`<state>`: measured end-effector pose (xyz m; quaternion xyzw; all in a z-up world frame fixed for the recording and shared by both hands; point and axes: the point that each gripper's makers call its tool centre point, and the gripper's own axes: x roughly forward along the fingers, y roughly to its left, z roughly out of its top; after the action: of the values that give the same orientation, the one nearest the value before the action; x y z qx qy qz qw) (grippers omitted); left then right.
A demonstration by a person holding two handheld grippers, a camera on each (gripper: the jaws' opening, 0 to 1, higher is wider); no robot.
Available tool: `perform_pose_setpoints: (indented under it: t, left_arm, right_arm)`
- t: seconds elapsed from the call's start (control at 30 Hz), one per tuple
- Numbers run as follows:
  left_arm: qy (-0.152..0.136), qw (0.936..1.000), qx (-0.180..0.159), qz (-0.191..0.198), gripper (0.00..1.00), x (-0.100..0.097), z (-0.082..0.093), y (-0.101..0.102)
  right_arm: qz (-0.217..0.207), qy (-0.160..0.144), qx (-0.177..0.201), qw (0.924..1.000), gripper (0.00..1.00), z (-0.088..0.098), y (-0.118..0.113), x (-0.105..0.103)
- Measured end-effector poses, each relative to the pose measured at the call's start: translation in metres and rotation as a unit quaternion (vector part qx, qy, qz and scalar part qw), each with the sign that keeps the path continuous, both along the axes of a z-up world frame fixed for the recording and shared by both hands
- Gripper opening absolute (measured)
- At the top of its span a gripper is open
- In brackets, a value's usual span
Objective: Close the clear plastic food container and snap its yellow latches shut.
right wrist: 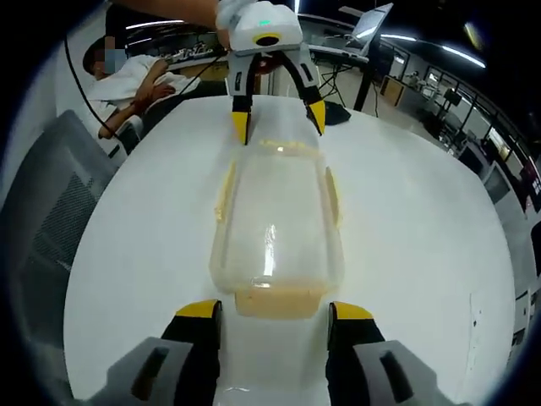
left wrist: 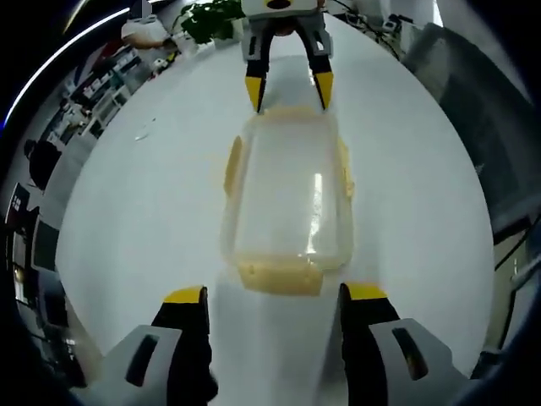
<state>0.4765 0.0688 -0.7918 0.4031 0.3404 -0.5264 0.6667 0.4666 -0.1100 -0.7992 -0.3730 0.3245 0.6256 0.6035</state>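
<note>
Both claws, left (left wrist: 270,309) and right (right wrist: 272,326), gape at container (left wrist: 287,194) ends; latches blurred

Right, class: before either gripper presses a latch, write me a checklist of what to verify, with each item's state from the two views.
1. Lid on container: ok, it sits on top.
2. End latch in front of the left gripper: ok, between the open jaws.
3. End latch in front of the right gripper: ok, between the open jaws.
4. Latches snapped: cannot tell.
5. Side latch reachable: ok.
6. Table beside container: ok.
</note>
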Motion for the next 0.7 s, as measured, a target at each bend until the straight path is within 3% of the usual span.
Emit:
perform_pose_setpoints:
  t: [0.27, 0.7]
  left_arm:
    - [0.003, 1.0, -0.006, -0.007, 0.58, 0.0049, -0.0009, -0.0062]
    - [0.034, 0.9993, -0.01, -0.015, 0.54, 0.0026, -0.0044, -0.0082]
  right_arm:
    - [0.0, 0.005, -0.005, 1.0, 0.48, -0.0033, 0.0038, 0.0025]
    - [-0.001, 0.017, -0.004, 0.9998, 0.46, -0.0042, 0.0088, 0.0028]
